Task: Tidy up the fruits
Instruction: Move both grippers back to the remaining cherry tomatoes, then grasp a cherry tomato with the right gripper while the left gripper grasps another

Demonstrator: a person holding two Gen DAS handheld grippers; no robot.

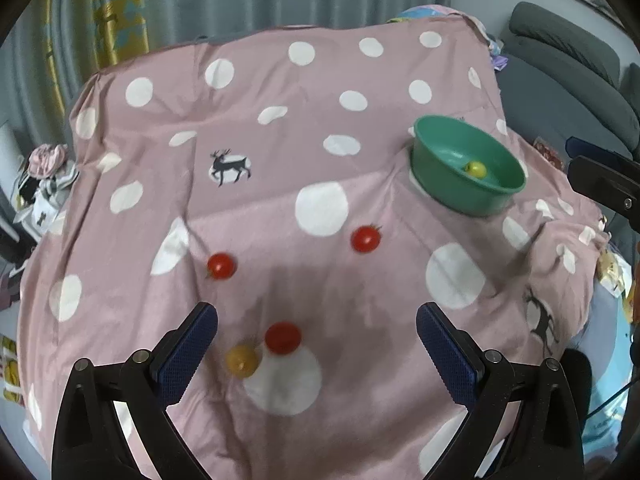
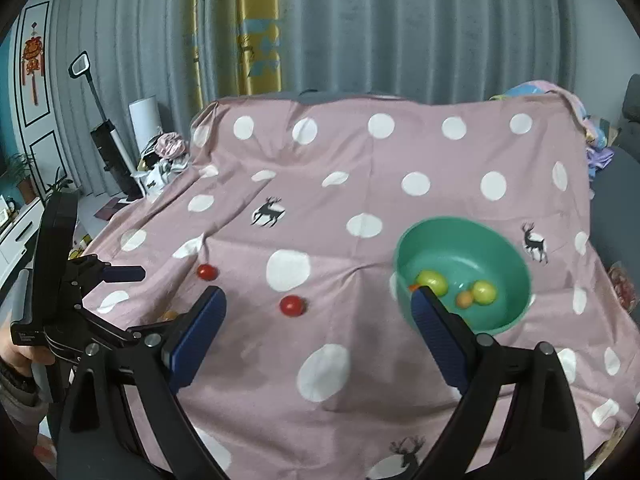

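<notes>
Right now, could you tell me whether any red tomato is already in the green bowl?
No, the bowl holds only yellow-green and orange fruits, while the red tomatoes lie on the cloth.

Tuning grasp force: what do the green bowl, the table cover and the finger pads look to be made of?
Green bowl: likely plastic, smooth and slightly glossy, with a uniform moulded colour and soft highlights inside.
Table cover: thin woven fabric, matte pink with white dots and deer prints; creases and draped edges show it is soft.
Finger pads: blue, finely dimpled, probably rubber or textured plastic; cannot tell which.

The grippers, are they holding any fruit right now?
No. Both the left gripper and the right gripper are open and empty.
</notes>
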